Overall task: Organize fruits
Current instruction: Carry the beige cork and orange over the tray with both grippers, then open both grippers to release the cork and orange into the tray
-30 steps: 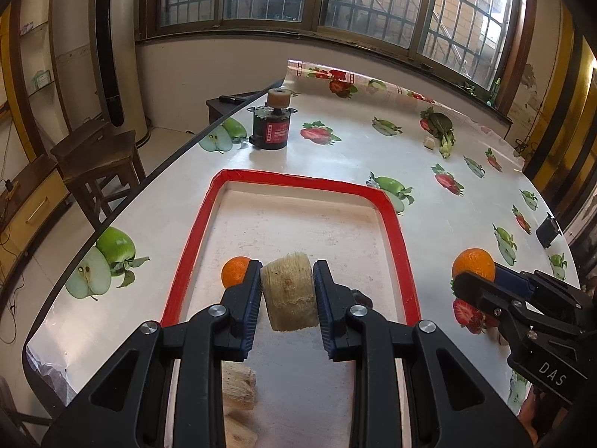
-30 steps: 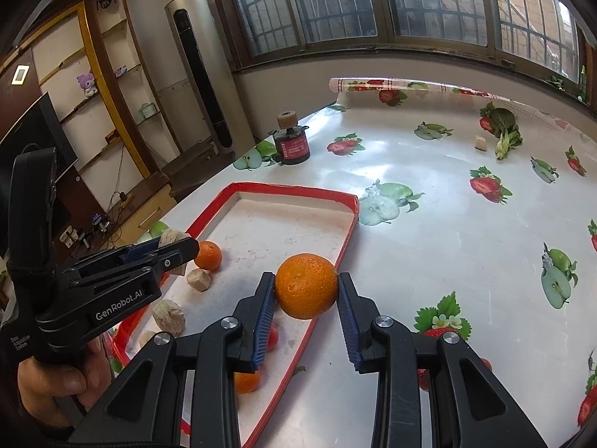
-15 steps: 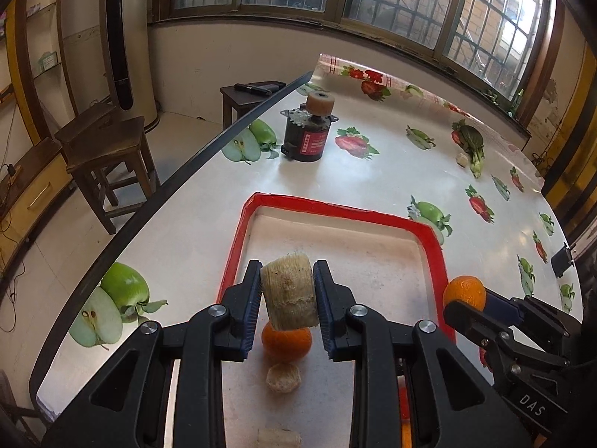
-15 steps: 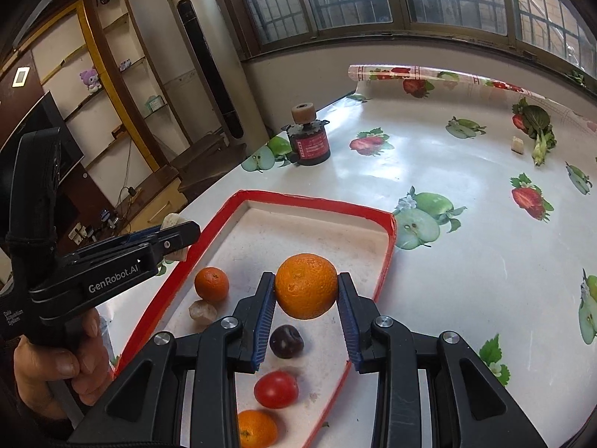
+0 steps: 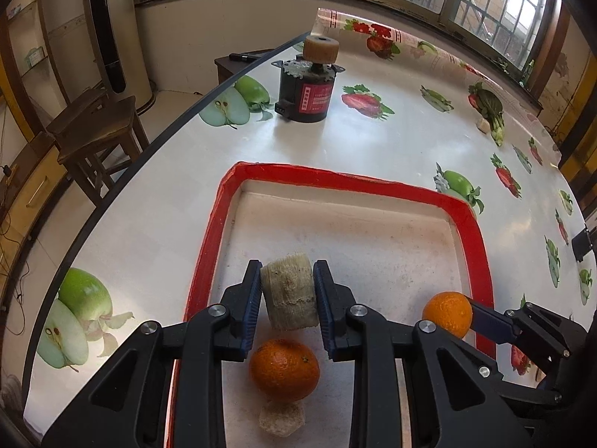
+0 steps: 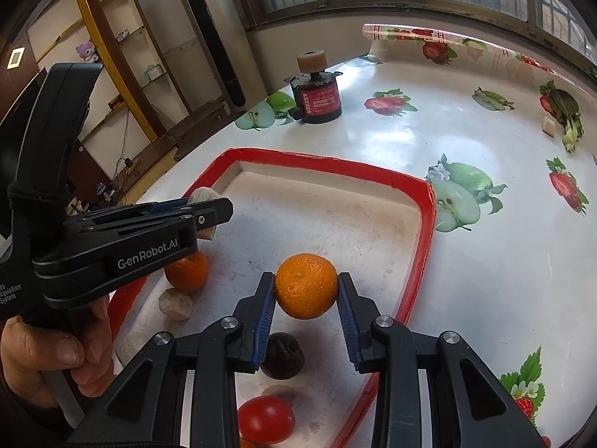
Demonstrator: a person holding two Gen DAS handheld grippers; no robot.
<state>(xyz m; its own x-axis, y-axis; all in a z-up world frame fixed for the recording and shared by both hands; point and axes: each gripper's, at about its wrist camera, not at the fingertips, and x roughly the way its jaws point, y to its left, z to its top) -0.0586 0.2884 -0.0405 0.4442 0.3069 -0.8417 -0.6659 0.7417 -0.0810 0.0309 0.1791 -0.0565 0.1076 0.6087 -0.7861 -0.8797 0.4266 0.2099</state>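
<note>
Sugarcane chunk (image 5: 289,300) is clamped between the pads of the left hand-held gripper (image 5: 287,308), held above the red-rimmed tray (image 5: 347,181) over a loose orange (image 5: 284,369) (a pale stub lies just below it). Farther right, a second orange (image 6: 306,285) is pinched in the right hand-held gripper (image 6: 306,311), above a dark plum (image 6: 282,360) and a tomato (image 6: 265,423) in the tray on the fruit-printed surface (image 6: 466,280).

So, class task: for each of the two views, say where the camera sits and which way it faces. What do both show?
Left wrist: on the left gripper, looking down along its fingers at the tray; it grips a pale chunk.
Right wrist: on the right gripper, facing the tray; it grips an orange; a hand shows.
Shared: tray, both grippers, black motor.
</note>
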